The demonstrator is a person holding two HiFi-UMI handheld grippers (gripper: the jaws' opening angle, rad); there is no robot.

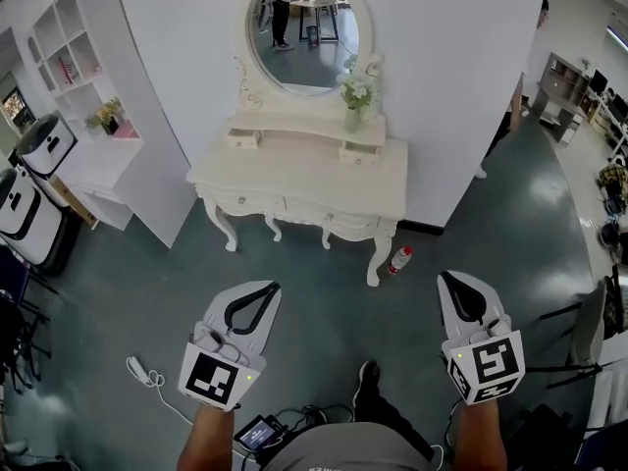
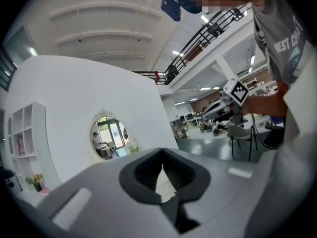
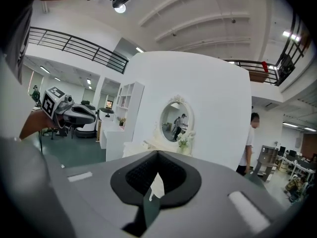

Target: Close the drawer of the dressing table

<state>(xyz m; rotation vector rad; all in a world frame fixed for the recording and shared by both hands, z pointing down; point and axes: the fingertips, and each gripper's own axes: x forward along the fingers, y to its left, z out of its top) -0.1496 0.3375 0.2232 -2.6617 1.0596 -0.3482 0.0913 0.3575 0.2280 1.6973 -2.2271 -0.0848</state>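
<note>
The cream dressing table (image 1: 294,170) stands against the white wall ahead, with an oval mirror (image 1: 304,32) and a vase of flowers (image 1: 355,96) on it. Its two small upper drawers (image 1: 243,137) (image 1: 358,152) seem to stick out a little; from this distance I cannot tell which drawer is open. My left gripper (image 1: 267,290) and right gripper (image 1: 449,279) hang over the floor well short of the table, both shut and empty. In the right gripper view the table (image 3: 148,145) shows just beyond the closed jaws.
A plastic bottle (image 1: 399,260) lies on the floor by the table's right front leg. White shelving (image 1: 78,57) and white machines (image 1: 29,204) stand at the left. A person (image 1: 520,96) stands by the wall at the right. A power strip (image 1: 137,369) lies near my feet.
</note>
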